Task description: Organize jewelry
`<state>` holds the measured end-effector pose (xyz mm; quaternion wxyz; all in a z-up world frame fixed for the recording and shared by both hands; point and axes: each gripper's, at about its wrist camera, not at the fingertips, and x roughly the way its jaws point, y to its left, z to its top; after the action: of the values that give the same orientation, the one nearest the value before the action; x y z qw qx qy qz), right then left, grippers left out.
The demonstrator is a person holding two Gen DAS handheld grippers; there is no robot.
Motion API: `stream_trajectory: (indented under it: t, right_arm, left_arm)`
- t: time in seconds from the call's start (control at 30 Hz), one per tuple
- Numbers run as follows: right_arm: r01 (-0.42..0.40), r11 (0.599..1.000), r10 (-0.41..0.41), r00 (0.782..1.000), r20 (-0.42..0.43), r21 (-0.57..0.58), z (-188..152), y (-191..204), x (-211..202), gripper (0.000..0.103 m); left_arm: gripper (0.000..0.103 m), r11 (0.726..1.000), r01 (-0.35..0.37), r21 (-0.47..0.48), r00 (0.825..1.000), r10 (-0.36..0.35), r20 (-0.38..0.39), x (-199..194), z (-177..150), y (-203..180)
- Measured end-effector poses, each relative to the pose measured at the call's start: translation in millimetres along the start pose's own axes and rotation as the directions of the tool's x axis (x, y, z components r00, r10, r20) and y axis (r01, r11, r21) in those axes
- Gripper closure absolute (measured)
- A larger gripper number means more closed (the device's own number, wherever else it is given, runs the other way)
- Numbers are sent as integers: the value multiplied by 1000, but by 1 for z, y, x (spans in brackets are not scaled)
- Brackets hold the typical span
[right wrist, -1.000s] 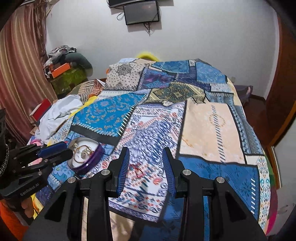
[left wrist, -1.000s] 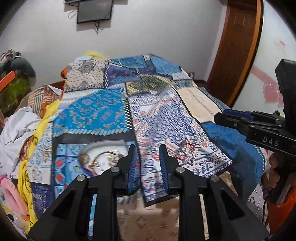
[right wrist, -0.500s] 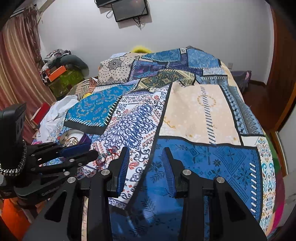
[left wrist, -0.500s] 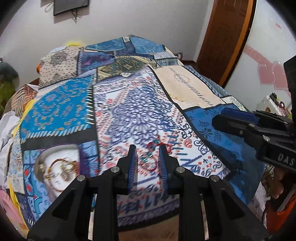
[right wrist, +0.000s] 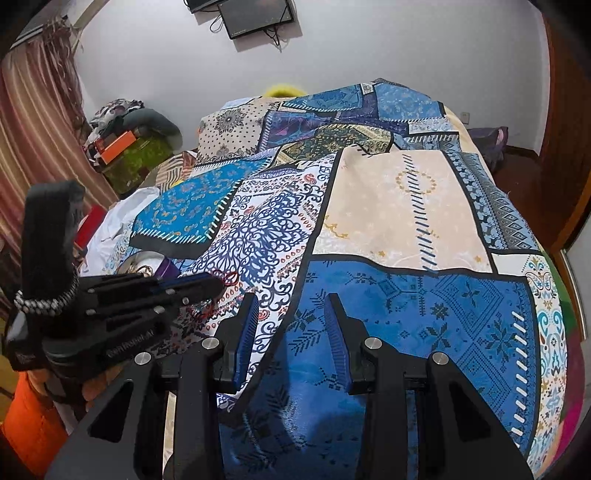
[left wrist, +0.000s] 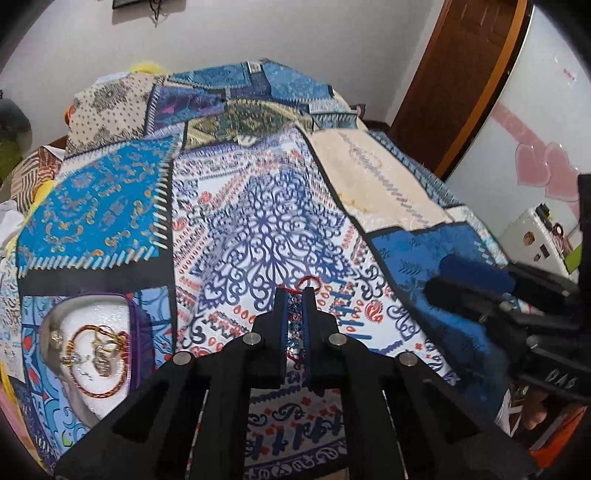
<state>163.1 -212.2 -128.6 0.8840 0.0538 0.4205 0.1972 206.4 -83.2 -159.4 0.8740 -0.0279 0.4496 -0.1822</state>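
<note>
A red thread bracelet with blue-green beads (left wrist: 295, 325) lies on the patterned bedspread. My left gripper (left wrist: 294, 295) is closed on it, its red loop showing past the fingertips. In the right wrist view the left gripper (right wrist: 218, 284) sits low on the spread with the red loop (right wrist: 229, 277) at its tip. A purple-rimmed white jewelry tray (left wrist: 92, 314) to the left holds a red-gold bangle (left wrist: 96, 362) and gold pieces. My right gripper (right wrist: 291, 299) is open and empty above the blue patch; it shows at the right of the left wrist view (left wrist: 447, 277).
The patchwork bedspread (right wrist: 402, 206) covers the whole bed. Clothes and a white cloth (right wrist: 118, 218) pile up at the bed's left side. A wooden door (left wrist: 458, 74) stands at the right, a wall TV (right wrist: 255, 16) behind.
My left gripper moved right from the tray, came down over the red bracelet and closed on it. My right gripper shifted right and stayed open.
</note>
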Motion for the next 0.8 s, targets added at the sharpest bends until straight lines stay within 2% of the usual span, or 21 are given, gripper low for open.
stream_trajectory:
  t: [0.37, 0.57, 0.8]
  right_arm:
    - [-40, 996, 38, 999, -31, -77, 2, 33, 13, 70]
    - [-56, 988, 45, 996, -78, -145, 0, 62, 33, 70]
    - [-25, 974, 0, 994, -112, -227, 4, 84, 55, 70]
  left_arm:
    - [98, 999, 4, -45, 989, 3, 150, -67, 2, 22]
    - [98, 998, -31, -59, 984, 41, 175, -79, -12, 37]
    - [98, 995, -51, -85, 981, 66, 183, -86, -29, 57]
